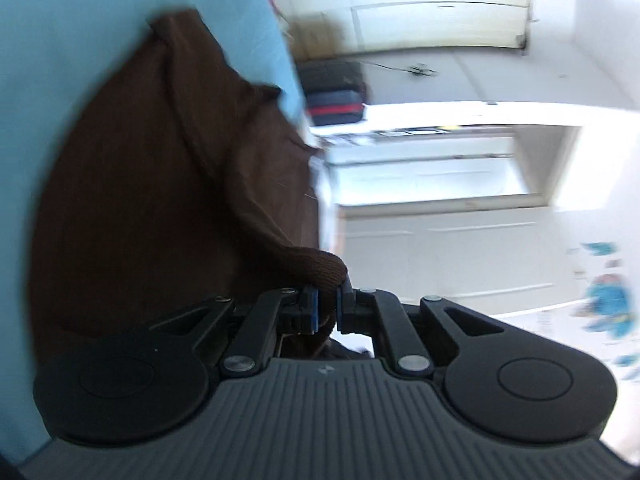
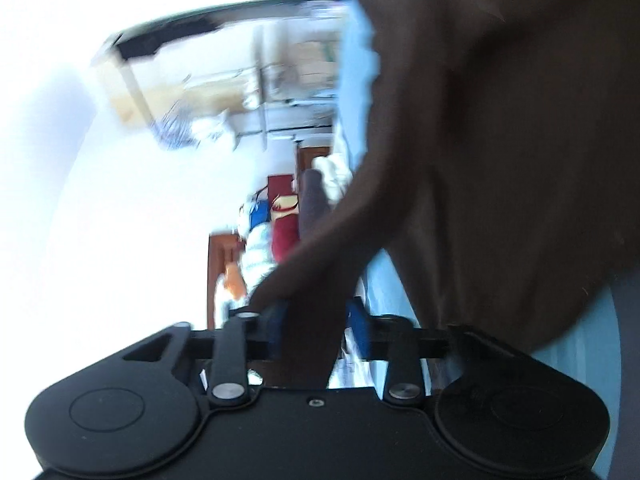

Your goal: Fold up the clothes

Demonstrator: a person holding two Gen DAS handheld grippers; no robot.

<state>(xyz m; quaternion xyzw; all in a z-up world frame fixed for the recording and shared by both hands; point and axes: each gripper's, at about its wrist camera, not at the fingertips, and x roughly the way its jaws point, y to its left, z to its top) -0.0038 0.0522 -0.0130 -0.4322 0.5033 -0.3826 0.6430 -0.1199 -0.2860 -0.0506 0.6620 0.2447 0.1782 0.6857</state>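
Observation:
A dark brown knitted garment (image 1: pixel 160 200) lies on a light blue sheet (image 1: pixel 80 20), which fills the left of the left wrist view. My left gripper (image 1: pixel 327 308) is shut on a ribbed edge of that garment, pinched between its blue pads. In the right wrist view the same brown garment (image 2: pixel 500 140) hangs across the right half of the picture. My right gripper (image 2: pixel 316 326) is shut on a bunched fold of it, with the cloth running between the blue pads (image 2: pixel 360 326). Both views are rolled sideways and blurred.
Beyond the sheet in the left wrist view are white cupboard doors (image 1: pixel 440 240) and stacked dark suitcases (image 1: pixel 334 92). The right wrist view shows a bright white wall (image 2: pixel 100 180), cluttered shelves (image 2: pixel 280 80), and piled clothes on wooden furniture (image 2: pixel 280 220).

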